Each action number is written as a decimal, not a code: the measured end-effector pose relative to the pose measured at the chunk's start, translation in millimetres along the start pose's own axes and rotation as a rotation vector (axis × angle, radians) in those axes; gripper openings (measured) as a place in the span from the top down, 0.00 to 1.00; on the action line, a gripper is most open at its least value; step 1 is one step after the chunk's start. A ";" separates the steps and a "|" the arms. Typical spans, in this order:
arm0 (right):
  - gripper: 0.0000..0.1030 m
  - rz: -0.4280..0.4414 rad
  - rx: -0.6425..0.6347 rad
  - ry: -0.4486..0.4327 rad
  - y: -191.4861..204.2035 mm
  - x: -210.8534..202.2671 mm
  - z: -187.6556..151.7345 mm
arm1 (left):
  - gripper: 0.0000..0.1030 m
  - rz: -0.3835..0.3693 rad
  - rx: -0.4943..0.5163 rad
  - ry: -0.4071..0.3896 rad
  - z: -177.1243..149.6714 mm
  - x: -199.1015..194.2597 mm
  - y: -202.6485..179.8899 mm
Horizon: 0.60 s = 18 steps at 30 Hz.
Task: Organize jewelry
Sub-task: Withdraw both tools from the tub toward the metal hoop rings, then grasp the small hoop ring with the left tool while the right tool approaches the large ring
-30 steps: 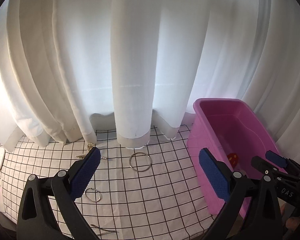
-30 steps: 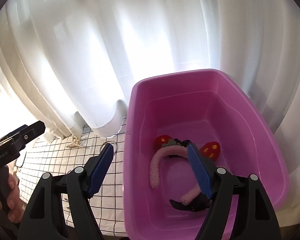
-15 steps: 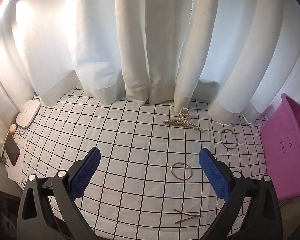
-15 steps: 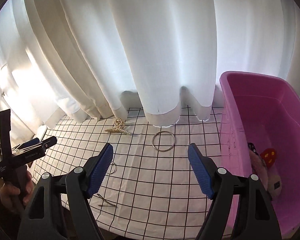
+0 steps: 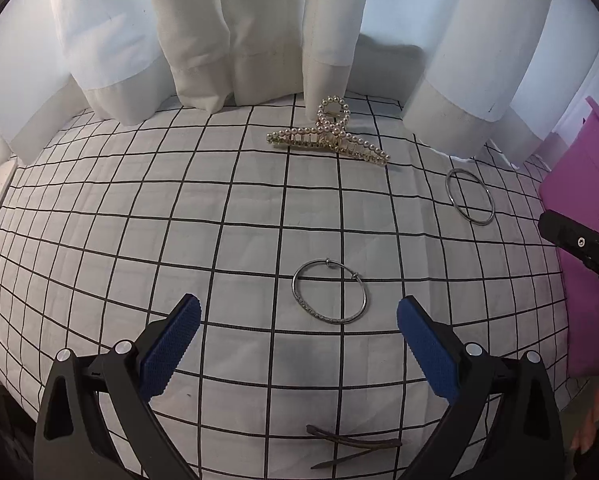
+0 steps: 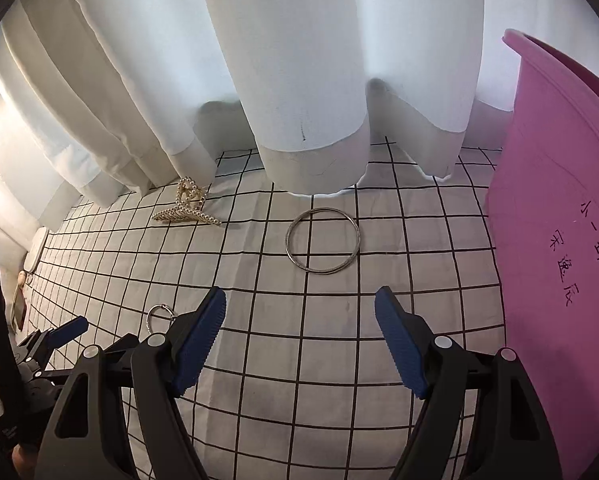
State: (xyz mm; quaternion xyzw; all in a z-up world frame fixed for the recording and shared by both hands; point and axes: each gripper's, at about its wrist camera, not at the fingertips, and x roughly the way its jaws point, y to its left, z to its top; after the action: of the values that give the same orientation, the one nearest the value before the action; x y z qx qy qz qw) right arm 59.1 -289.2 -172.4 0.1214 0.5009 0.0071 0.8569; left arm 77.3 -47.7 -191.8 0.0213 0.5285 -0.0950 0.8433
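My left gripper (image 5: 297, 316) is open and empty, low over the checked cloth, with a silver hoop bracelet (image 5: 299, 302) lying flat just ahead between its fingers. A pearl hair claw (image 5: 327, 138) lies farther back by the curtain hem. A second silver bangle (image 5: 453, 196) lies to the right. My right gripper (image 6: 301, 318) is open and empty, with that bangle (image 6: 289, 250) flat on the cloth just beyond its tips. The pearl claw (image 6: 185, 210) is at its far left. The pink tub (image 6: 559, 240) stands at the right.
White curtains (image 5: 259, 32) hang along the back edge of the table. Brown hair pins (image 5: 351, 444) lie on the cloth under the left gripper. A white device (image 6: 35, 256) sits at the far left edge. The left gripper (image 6: 55, 334) shows at the right wrist view's lower left.
Both grippers have swung left away from the pink tub and dropped low over the cloth. The bracelet and the bangle now lie close ahead of the open jaws.
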 end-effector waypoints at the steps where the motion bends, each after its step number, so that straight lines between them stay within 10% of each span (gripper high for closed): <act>1: 0.29 0.002 0.000 0.012 -1.9 9.0 1.5 | 0.06 0.007 -0.007 0.006 0.2 4.6 -0.1; 18: 0.29 -0.013 -0.076 0.082 -7.9 88.0 23.8 | 0.06 0.067 -0.047 0.050 -4.0 42.8 -2.3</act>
State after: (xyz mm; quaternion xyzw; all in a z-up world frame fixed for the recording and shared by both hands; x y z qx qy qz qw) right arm 122.6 -289.9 -238.4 0.0852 0.5357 0.0254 0.8397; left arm 91.4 -55.4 -231.7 0.0214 0.5503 -0.0538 0.8329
